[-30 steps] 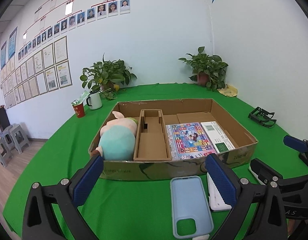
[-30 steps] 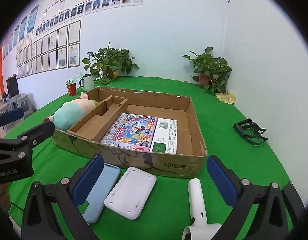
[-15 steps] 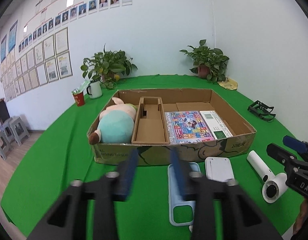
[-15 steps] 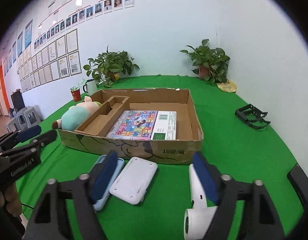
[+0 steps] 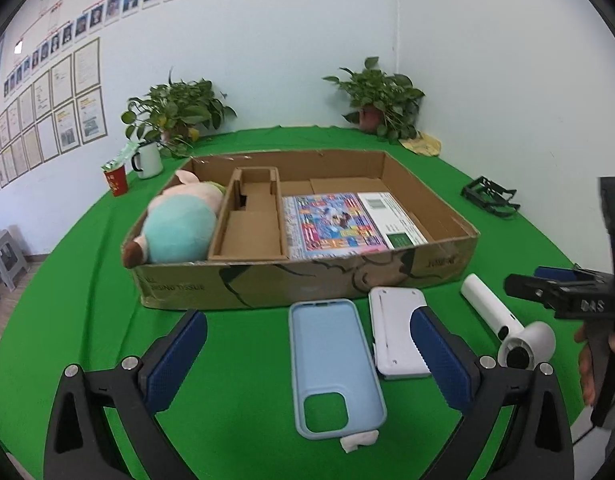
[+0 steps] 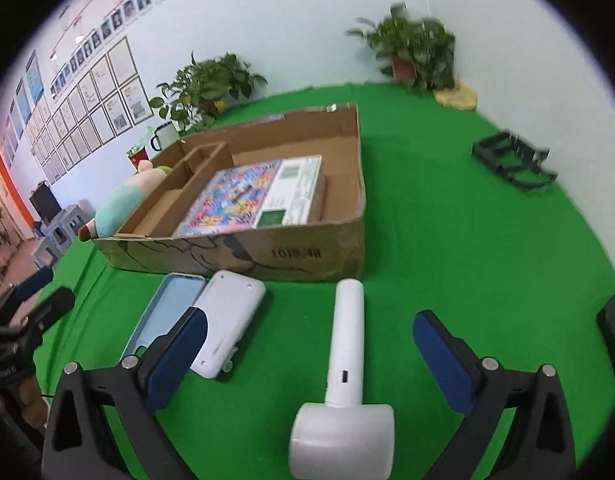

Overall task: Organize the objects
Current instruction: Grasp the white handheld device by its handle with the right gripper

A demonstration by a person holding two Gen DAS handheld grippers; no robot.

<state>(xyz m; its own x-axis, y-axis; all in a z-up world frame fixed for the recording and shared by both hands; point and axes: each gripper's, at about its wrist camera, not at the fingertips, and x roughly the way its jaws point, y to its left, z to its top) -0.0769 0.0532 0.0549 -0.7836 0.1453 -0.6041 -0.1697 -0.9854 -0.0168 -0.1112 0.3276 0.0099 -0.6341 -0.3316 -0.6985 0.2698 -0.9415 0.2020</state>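
A light blue phone case (image 5: 334, 364) lies on the green table in front of a cardboard box (image 5: 299, 280). Beside it lie a white flat device (image 5: 395, 332) and a white hair dryer (image 5: 507, 328). My left gripper (image 5: 307, 352) is open, its fingers straddling the phone case. My right gripper (image 6: 307, 356) is open around the hair dryer (image 6: 343, 384), above its handle. The phone case (image 6: 163, 312) and white device (image 6: 227, 316) lie to its left. The box (image 6: 267, 252) holds a plush toy (image 5: 179, 220), a cardboard insert and a colourful flat box (image 5: 335, 224).
Two potted plants (image 5: 175, 116) (image 5: 383, 100) stand at the table's back edge. A white mug (image 5: 147, 158) and red cup (image 5: 116, 180) stand at back left. A black frame (image 5: 491, 196) lies at the right. The right gripper shows in the left wrist view (image 5: 567, 292).
My left gripper was open, closed halfway, and is now wide open over the phone case. My right gripper has swung right and forward, now over the hair dryer.
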